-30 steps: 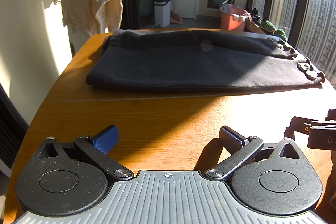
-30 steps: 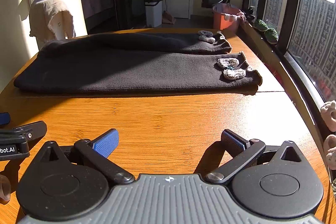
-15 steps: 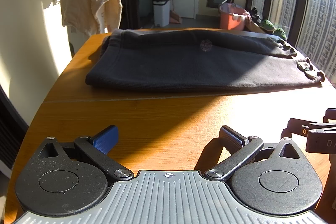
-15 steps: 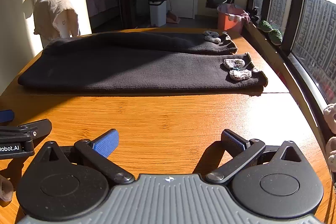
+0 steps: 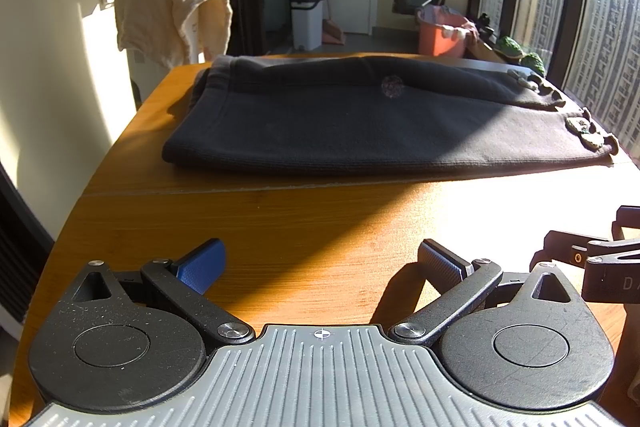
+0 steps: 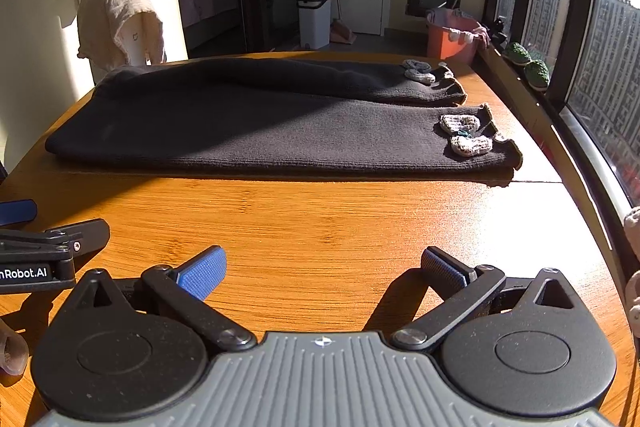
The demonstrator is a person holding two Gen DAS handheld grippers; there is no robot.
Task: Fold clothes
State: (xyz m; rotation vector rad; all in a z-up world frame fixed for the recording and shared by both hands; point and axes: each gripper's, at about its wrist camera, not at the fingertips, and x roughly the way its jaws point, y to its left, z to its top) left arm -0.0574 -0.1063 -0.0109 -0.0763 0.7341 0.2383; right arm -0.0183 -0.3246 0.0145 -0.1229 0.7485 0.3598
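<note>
With the trousers [image 6: 256,131] lying flat on the table [image 6: 320,227] well ahead of both spread, empty grippers, left [image 5: 320,263] and right [image 6: 324,267], each should probably pinch both layers at one end.

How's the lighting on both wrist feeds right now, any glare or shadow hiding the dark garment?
Left wrist view: low sun from the windows glares on the table; a shadow band crosses the dark garment; a blurry smudge sits near its top. Right wrist view: the same raking light, with the garment's knit patches sharply lit and its left half in shade. Fisheye bends the edges in both.
</note>
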